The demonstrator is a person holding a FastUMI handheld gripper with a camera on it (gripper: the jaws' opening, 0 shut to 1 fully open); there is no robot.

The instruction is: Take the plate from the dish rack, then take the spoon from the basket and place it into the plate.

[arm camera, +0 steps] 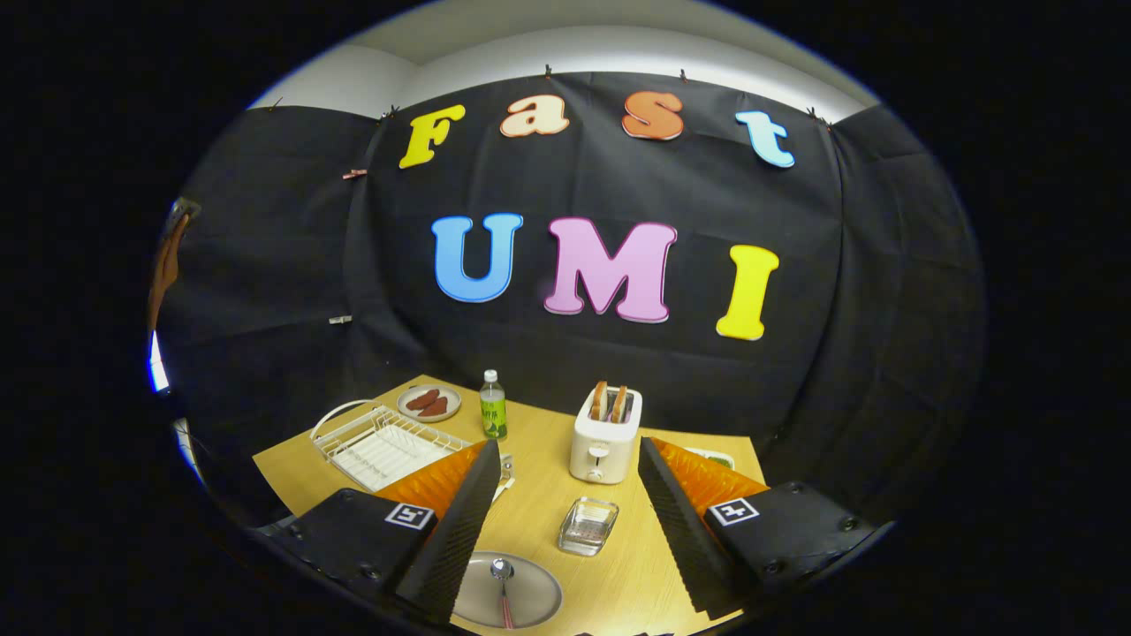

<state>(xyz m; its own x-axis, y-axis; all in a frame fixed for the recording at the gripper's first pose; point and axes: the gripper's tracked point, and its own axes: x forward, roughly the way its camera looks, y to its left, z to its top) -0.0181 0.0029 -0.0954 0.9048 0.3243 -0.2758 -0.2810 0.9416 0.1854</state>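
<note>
The claw (565, 530) is held wide open, gripping nothing. The spoon (504, 590) is seen lying in the plate (539, 601) between its 2 fingers, on the counter (548, 495).

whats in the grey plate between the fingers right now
A spoon lies in the grey plate, bowl pointing toward the toaster, handle toward the camera. The left finger covers the plate's left rim. The fingers are open, holding nothing.

table (548, 521) looks like matt light wood | dish rack (380, 442) is white wire | plate (530, 596) smooth grey w/ a shiny metal spoon (504, 579) | glassy clear basket (588, 526) | glossy white toaster (603, 446) | gripper (565, 521) wide open, fingers (459, 521) ribbed matt black
</note>
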